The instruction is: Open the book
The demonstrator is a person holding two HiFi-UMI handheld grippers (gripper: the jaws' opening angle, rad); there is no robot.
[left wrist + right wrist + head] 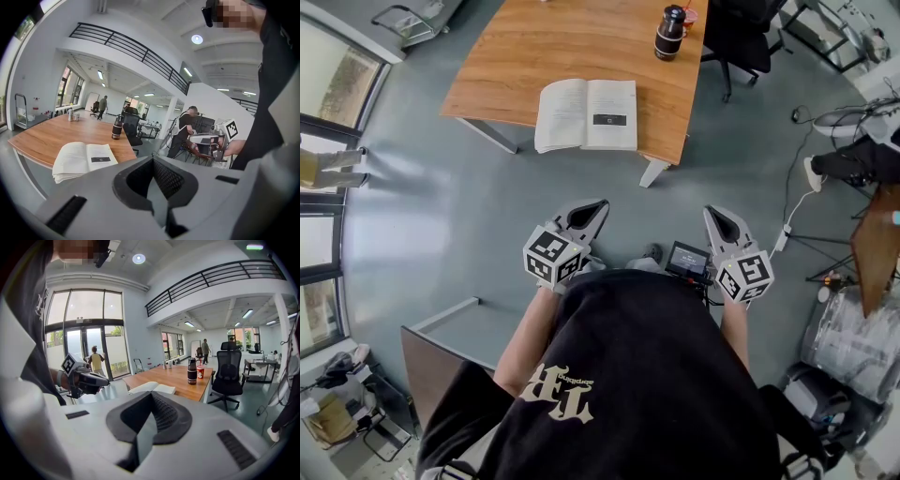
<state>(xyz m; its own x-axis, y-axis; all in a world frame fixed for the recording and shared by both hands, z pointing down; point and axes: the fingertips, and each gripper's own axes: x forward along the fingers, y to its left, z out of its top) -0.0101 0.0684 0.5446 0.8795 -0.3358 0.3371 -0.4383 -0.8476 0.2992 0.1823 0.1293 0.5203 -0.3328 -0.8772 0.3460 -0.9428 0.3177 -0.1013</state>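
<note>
Head view, looking steeply down, and the book [586, 114] is lying open on the wooden table [553, 47], pages up. It sits right at the table's near edge, towards the right-hand corner. On the far side of the tabletop stands a dark bottle [670, 33] with a red cup [689, 16] just beside it, both well apart from the book. A black office chair [741, 37] is parked off the table's right end.

Down at the bottom of that view comes the person in a black shirt [637, 375], standing on the grey floor [441, 216] well back from the table. The left gripper [600, 203] is held out in front of the body, its marker cube [551, 255] close to the waist. The right gripper [713, 213] is alongside it, level with it, and its own cube [747, 275] shows clearly. Both point towards the table, and neither is anywhere near the book.

Over to the left gripper view: the jaws are pressed together with nothing between them. The open book shows beyond them at the left, on the table's corner. The right gripper view tells the same story, jaws clenched tight and empty. The book there is straight ahead past the tips, and the bottle and cup are further along the tabletop.
</note>
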